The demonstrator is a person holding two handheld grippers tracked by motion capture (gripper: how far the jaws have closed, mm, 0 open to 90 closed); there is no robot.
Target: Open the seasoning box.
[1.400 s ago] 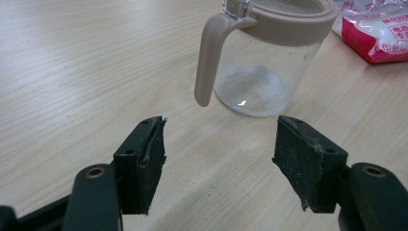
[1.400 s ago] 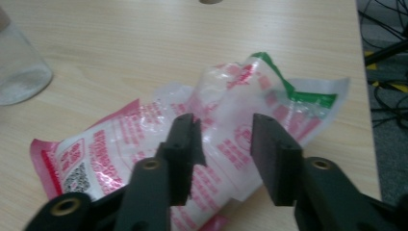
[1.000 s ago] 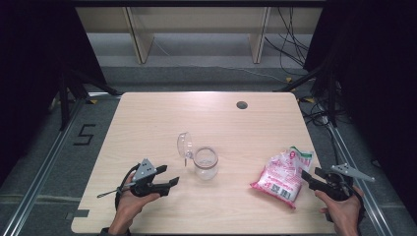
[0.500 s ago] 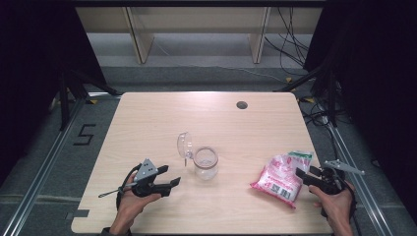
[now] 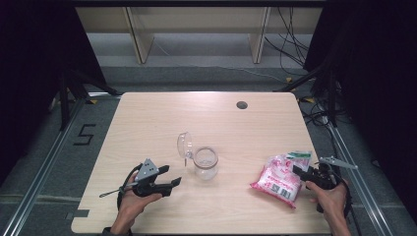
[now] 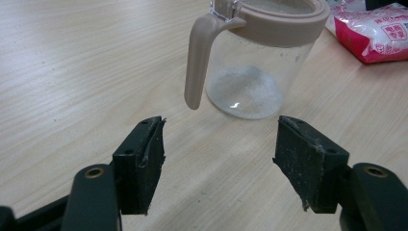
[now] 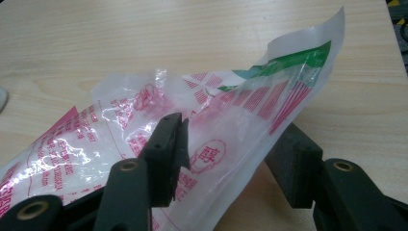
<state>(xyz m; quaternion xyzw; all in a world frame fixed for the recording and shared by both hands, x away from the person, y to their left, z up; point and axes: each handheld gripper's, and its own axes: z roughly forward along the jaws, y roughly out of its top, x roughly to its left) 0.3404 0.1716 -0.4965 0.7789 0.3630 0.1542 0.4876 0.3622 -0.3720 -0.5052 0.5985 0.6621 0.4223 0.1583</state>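
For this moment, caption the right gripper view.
Right gripper jaws closing around the pink-printed clear plastic bag on the pale wooden table.

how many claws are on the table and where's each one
2. The left claw sits open at the near left, aimed at the jar. The right claw is at the near right, its jaws just been closing around the pink bag.

A light wooden table [image 5: 147,123] with a dark round grommet [image 5: 241,104] was seen; a 5 [image 5: 84,134] was marked on the floor.
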